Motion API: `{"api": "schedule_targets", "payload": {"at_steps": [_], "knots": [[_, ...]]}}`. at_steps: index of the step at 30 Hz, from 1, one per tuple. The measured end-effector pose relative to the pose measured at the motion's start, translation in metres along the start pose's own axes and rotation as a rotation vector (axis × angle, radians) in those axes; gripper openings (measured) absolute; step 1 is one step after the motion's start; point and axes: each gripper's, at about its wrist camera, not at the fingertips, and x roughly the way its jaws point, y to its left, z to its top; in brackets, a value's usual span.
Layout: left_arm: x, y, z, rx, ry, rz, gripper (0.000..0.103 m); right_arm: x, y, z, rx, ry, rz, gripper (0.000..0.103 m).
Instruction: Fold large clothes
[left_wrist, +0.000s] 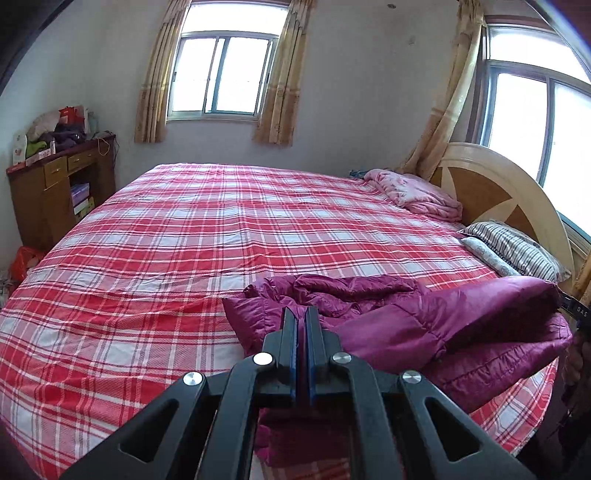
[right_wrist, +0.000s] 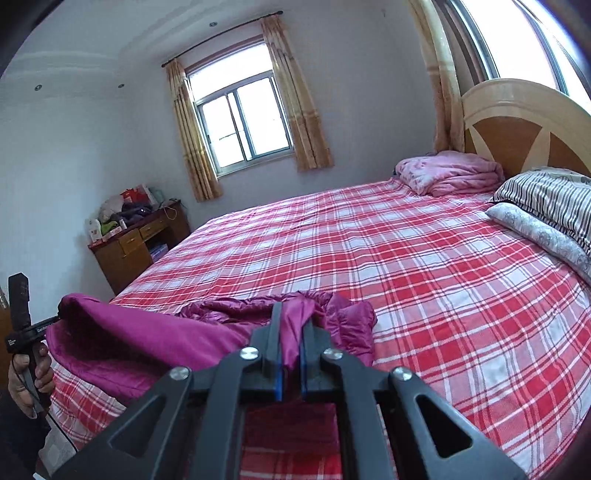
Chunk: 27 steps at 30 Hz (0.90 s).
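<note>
Magenta quilted padded jacket (left_wrist: 424, 325) lies bunched at the near edge of the bed with the red-and-white plaid sheet (left_wrist: 221, 229), lower centre to lower right in the left wrist view, lower left to centre in the right wrist view.

Left gripper (left_wrist: 300, 314): fingers pressed together on a fold of the jacket's edge; fabric is seen bunching right at the tips. Right gripper (right_wrist: 291, 314): fingers pinching a shiny magenta flap, which is drawn up between the blue pads. In the right wrist view the left gripper's handle is seen at the far left, held in a hand (right_wrist: 27, 373), with the jacket's raised corner right at its tip.

Judgement: two separate points of the garment are held so that it can be lifted and spread flat ahead of a fold. The span between the grips hangs as a taut ridge while the middle stays crumpled on the sheet.

Room for moving:
- Bed centre and far side are open plaid, enough to lay the jacket out flat.
- Folded pink floral blanket (left_wrist: 413, 192) and striped pillow (left_wrist: 517, 251) sit by the curved wooden headboard (left_wrist: 498, 192), right of frame, well apart from the jacket.
- Near bed edge runs just under both grippers; part of the jacket overhangs it, so a slide off is a risk if a grip is lost.
- Brown wooden desk (left_wrist: 55, 192) at left, clear of the working zone.
</note>
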Motion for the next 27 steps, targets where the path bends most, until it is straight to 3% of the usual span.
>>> {"api": "schedule_targets", "payload": {"at_steps": [8,13,18,27], "knots": [[0.093,0.018,0.011,0.001,0.097,0.061,0.004,0.084,-0.021,0.015,-0.004,0.088,-0.061,0.007],[0.145,0.013,0.012,0.060,0.142,0.152,0.004,0.135,-0.033,0.013,0.003,0.159,-0.097,0.007],[0.182,0.007,0.009,0.129,0.161,0.225,0.004,0.178,-0.047,0.007,0.022,0.231,-0.133,0.007],[0.221,0.009,0.005,0.161,0.189,0.267,0.005,0.224,-0.058,-0.001,0.025,0.307,-0.168,0.007]]}}
